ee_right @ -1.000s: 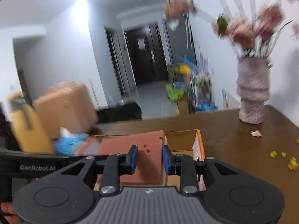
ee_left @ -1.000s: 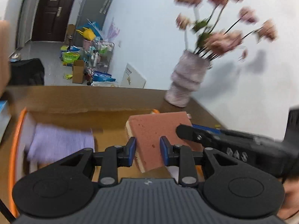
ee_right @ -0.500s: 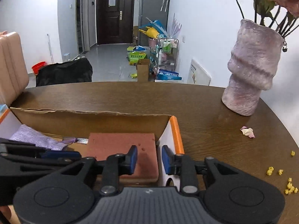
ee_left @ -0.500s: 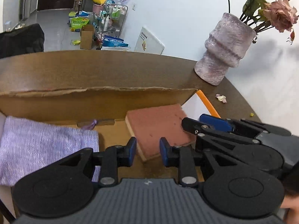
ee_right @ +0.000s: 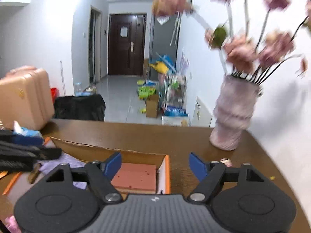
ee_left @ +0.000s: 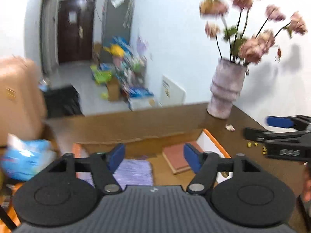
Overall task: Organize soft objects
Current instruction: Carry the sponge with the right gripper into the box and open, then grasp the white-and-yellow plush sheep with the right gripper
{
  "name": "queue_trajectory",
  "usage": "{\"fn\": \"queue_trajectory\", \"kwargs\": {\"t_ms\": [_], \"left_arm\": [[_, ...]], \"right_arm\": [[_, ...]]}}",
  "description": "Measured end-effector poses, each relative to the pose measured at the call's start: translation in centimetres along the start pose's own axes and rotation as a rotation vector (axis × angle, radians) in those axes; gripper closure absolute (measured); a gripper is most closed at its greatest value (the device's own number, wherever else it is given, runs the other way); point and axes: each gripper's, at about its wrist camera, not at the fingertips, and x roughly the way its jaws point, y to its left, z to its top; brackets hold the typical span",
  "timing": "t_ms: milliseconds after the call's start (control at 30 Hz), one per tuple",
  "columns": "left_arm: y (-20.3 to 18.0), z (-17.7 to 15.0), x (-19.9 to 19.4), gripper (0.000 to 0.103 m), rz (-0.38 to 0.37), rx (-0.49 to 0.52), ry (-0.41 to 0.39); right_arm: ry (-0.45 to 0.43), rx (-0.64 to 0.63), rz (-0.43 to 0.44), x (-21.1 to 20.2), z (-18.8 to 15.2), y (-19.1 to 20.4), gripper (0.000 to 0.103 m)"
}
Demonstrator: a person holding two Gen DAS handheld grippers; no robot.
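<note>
A reddish sponge [ee_left: 177,158] [ee_right: 136,176] lies flat at the right end of an orange-rimmed cardboard box [ee_left: 211,142] [ee_right: 167,167]. Beside it on the left rests a folded purple cloth [ee_left: 134,171] [ee_right: 58,165]. My left gripper [ee_left: 153,158] hangs above the box; its jaws are opening and nothing sits between them. In the right wrist view it shows at the left edge [ee_right: 48,146]. My right gripper [ee_right: 155,165] hovers over the box's right wall, its jaws also opening and empty. The left wrist view catches it at the far right [ee_left: 258,127].
A pale ribbed vase [ee_left: 226,93] [ee_right: 233,120] with pink flowers stands on the brown table behind the box to the right. Yellow crumbs [ee_left: 252,144] and a petal [ee_left: 230,127] lie near it. A blue tissue pack [ee_left: 23,159] and a peach suitcase [ee_right: 23,97] are at the left.
Both grippers let go of the sponge, which now lies flat in the box. Their jaws spread wide, and both rose and drew back from the box.
</note>
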Motion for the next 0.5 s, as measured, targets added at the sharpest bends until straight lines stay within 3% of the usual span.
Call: {"fn": "queue_trajectory", "kwargs": {"t_ms": [133, 300, 500], "left_arm": [[0.4, -1.9, -7.5, 0.019, 0.130, 0.027, -0.083], [0.3, -7.4, -15.5, 0.013, 0.155, 0.009, -0.189], [-2.0, -15.7, -22.5, 0.008, 0.159, 0.025, -0.295]], "right_arm": [[-0.066, -0.003, 0.022, -6.8, -0.7, -1.1, 0.019], [-0.182, 0.026, 0.076, -14.5, -4.9, -2.0, 0.016], [-0.245, 0.038, 0.112, -20.8, -12.6, -0.1, 0.016]]}}
